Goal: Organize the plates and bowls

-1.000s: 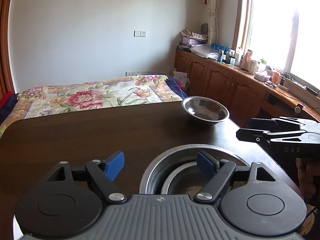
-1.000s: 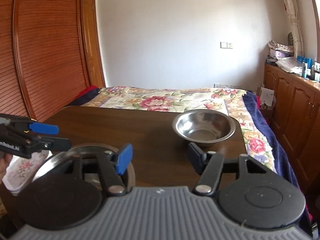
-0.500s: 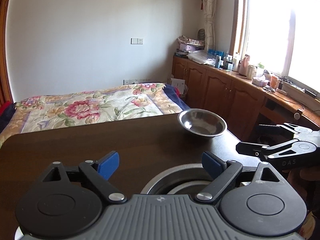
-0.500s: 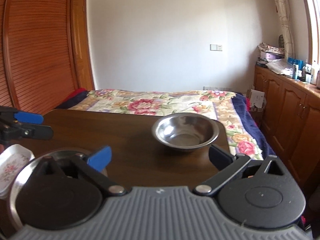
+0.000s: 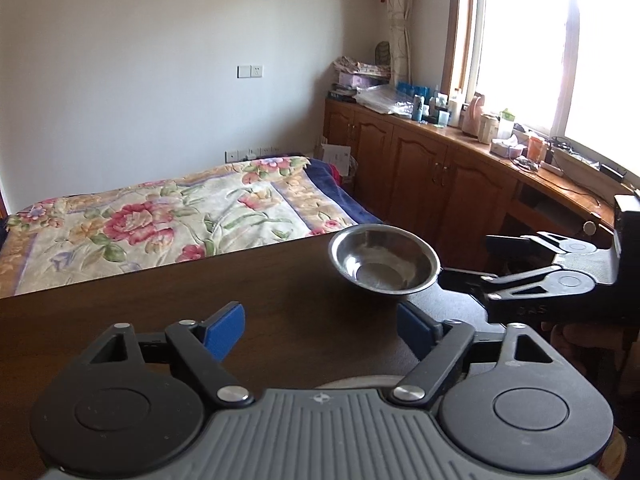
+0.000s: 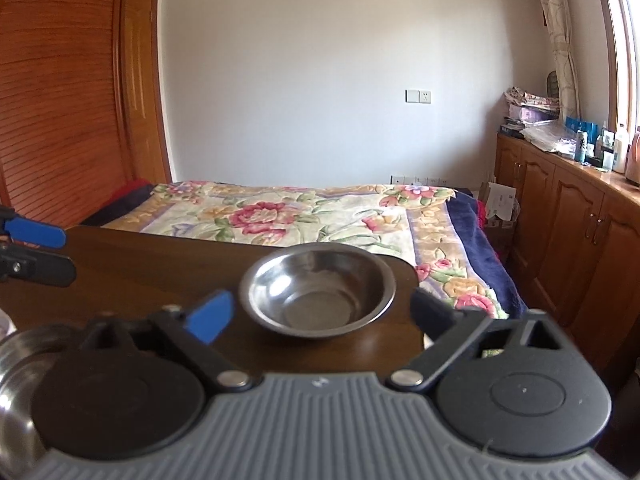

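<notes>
Right wrist view: the right gripper [image 6: 320, 312] (jaws wide, empty) has closed in on the steel bowl [image 6: 318, 296] near the table [image 6: 132, 264] corner; left gripper [image 5: 320, 326] stays wide.

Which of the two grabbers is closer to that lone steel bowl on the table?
The right gripper: its open fingers reach to either side of the steel bowl. The left gripper, also open, sits farther back over the table.

Open left claw [image 5: 320, 328] faces steel bowl [image 5: 383, 259].
</notes>
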